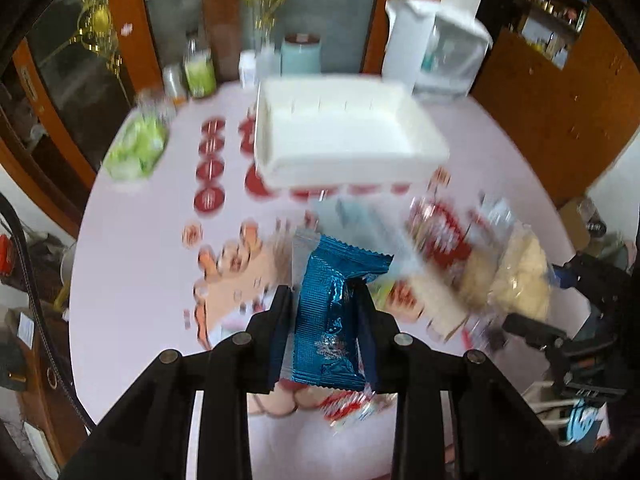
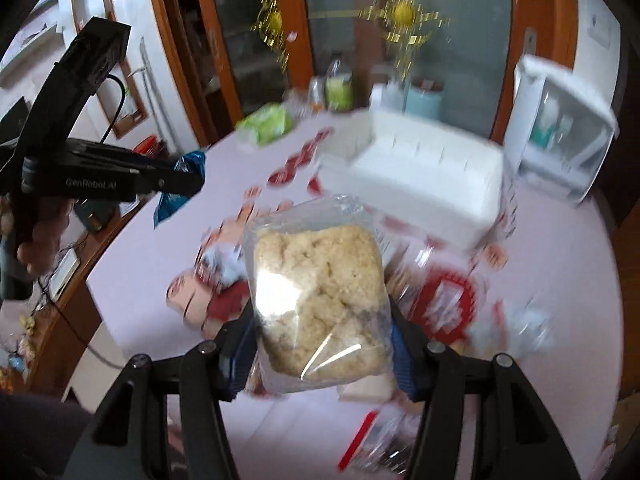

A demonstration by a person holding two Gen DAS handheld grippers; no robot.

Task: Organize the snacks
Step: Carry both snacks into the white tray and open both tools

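Note:
My left gripper is shut on a shiny blue snack packet and holds it above the round table. The left gripper also shows in the right wrist view with the blue packet hanging from it. My right gripper is shut on a clear bag of pale crumbly snack, held above the table. The clear bag shows in the left wrist view. A white rectangular bin stands toward the back of the table and looks empty; it also shows in the right wrist view.
Several loose snack packets, red and clear, lie on the patterned tablecloth below the grippers. A green packet, bottles, a teal canister and a white appliance stand along the table's back edge. Wooden cabinets surround the table.

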